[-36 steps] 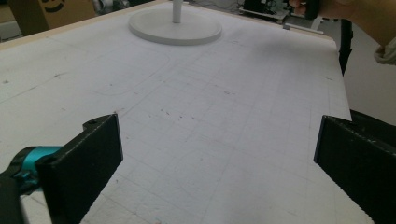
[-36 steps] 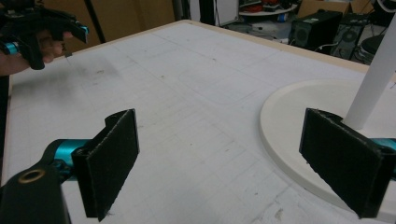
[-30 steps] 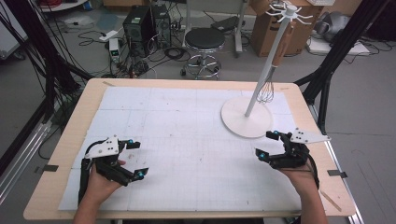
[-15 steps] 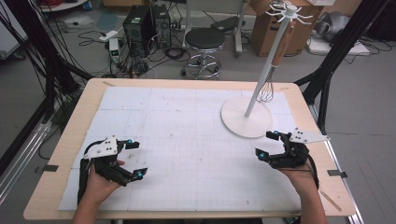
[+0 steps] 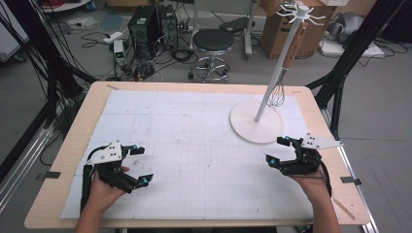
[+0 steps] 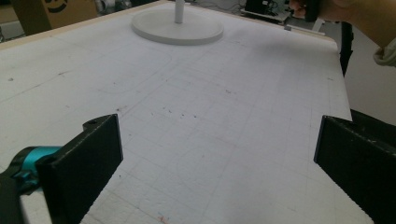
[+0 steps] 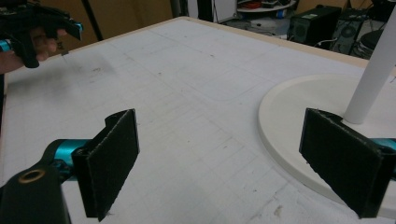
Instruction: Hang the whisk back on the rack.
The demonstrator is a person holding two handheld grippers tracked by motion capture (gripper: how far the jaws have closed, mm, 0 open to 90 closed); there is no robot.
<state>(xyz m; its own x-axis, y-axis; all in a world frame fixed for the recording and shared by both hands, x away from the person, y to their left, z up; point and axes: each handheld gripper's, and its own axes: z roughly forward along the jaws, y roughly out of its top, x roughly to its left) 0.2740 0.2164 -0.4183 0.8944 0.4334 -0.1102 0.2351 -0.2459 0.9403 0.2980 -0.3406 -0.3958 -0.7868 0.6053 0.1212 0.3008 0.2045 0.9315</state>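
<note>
A white stand (image 5: 256,127) with a round base and a tall pole rises at the table's right rear; a metal whisk (image 5: 276,92) hangs from its hooked top. My left gripper (image 5: 141,165) rests near the front left of the white mat, jaws wide apart and empty. My right gripper (image 5: 278,150) sits at the front right, just in front of the stand's base, open with nothing between its jaws. In the right gripper view the base (image 7: 299,121) and pole (image 7: 373,74) lie just beyond the right jaw. The left gripper view shows the base (image 6: 177,29) far across the mat.
A white gridded mat (image 5: 194,150) covers the wooden table (image 5: 68,145). Behind the table stand a black stool (image 5: 213,43), computer cases (image 5: 145,24), cables and cardboard boxes (image 5: 279,29). Black frame legs (image 5: 340,82) flank the table.
</note>
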